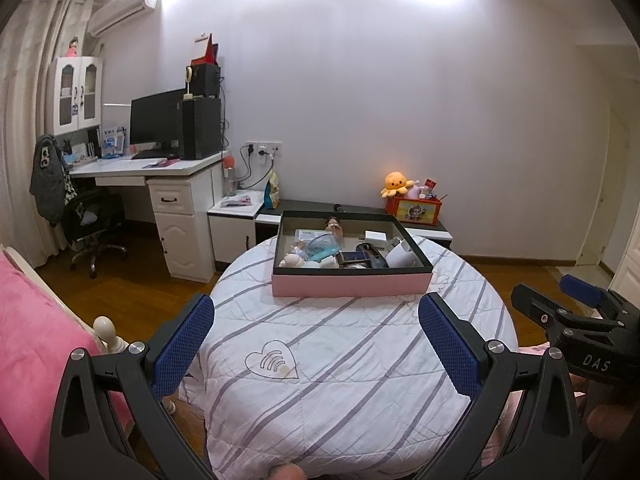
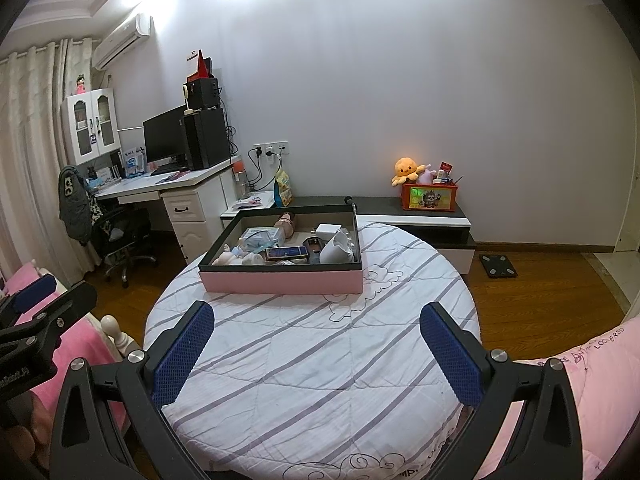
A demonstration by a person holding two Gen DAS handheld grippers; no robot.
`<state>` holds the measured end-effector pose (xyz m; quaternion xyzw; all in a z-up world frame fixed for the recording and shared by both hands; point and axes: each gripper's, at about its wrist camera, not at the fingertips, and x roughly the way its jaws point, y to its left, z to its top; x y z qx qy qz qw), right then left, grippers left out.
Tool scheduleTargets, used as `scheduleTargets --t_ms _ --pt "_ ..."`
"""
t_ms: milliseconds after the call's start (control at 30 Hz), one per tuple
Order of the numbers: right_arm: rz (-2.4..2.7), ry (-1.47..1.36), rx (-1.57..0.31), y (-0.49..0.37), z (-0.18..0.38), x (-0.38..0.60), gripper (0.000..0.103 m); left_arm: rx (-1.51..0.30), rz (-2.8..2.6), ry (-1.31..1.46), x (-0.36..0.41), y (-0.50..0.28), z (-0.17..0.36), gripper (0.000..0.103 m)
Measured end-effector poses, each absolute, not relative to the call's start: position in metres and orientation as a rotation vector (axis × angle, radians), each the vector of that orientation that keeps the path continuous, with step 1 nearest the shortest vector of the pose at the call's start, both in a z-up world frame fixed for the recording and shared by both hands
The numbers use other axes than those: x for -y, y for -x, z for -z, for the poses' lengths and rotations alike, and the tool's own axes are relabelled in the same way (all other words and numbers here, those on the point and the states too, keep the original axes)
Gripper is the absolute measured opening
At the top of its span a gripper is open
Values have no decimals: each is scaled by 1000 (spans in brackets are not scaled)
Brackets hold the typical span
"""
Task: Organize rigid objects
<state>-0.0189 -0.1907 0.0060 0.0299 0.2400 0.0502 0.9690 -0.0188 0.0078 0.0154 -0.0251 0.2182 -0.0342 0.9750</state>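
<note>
A pink box with a dark rim sits on the far part of a round surface covered in a white cloth with grey stripes. The box is the landmark here. Inside it lie the rigid objects: a white mug tipped on its side at the box's right end, a white adapter block behind the mug toward the back wall, a dark rectangular case near the front middle, a clear teal packet left of the case, and a small pale doll at the front-left corner. A second doll leans against the back wall of the box.

The left tongs hover on the near side of the box, well apart from it, blue pads spread wide and gripping nothing. The right tongs likewise hang short of the box over the striped cloth, pads wide apart and empty; from the left wrist view they show to the right of the box, off the surface's edge.

Behind the box a low dark cabinet carries an orange plush octopus on a red tin. Left of the box stands a white desk with a black monitor.
</note>
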Motion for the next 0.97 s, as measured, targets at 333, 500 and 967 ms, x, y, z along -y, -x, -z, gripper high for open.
scheduleTargets --t_ms 333,500,967 --pt "-101 -58 -487 18 -6 190 103 -453 72 78 -9 16 -16 103" --pt "-101 -57 -489 18 -6 190 103 -462 71 88 -9 14 -18 103" --pt "-98 -59 -499 16 -5 191 103 -428 21 64 -9 15 -21 103"
